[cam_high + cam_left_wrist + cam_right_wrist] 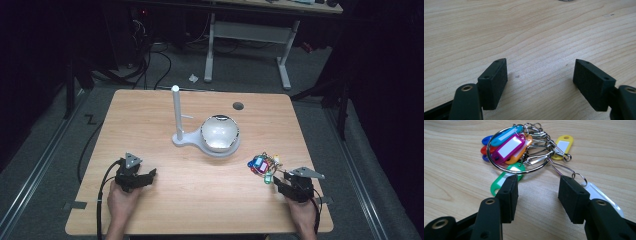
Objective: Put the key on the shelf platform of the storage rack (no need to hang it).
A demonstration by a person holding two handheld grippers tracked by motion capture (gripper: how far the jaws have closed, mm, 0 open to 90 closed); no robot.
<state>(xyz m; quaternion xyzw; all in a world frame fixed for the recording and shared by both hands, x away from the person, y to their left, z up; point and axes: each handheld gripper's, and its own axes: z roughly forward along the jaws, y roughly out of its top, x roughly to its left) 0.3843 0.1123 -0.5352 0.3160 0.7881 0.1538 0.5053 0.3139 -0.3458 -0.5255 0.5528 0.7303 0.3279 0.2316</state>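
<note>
- The key ring [517, 150] lies flat on the wooden table [200, 200], a metal hoop strung with coloured plastic tags: magenta, light blue, orange, red, dark blue, green and yellow.
- In the high view the same bunch [263, 165] sits to the right of the white stand [210, 135] and nearer the person, close to the table's right edge.
- A clear tag [599, 195] lies a little apart from the hoop, joined to it by a thin wire clip, and runs beneath the right-hand jaw in the right gripper view.
- The right gripper [537, 188] is just on the person's side of the key ring, its jaws spread apart with nothing between them (bare wood shows in the gap).
- The green tag [504, 178] lies partly behind the left-hand jaw in that view; whether the jaw touches it cannot be told.
- In the high view the right gripper [280, 181] is held by a hand coming in from the bottom edge, pointing up toward the key ring.
- The left gripper [150, 176] is well away from the key ring, across the table to the left of the stand and nearer the person.
- Its jaws stand wide apart over plain wood grain in the left gripper view [540, 75], holding nothing.
- The stand carries an upright white post [176, 112] at its left and a shiny round bowl [220, 132] at its right.
</note>
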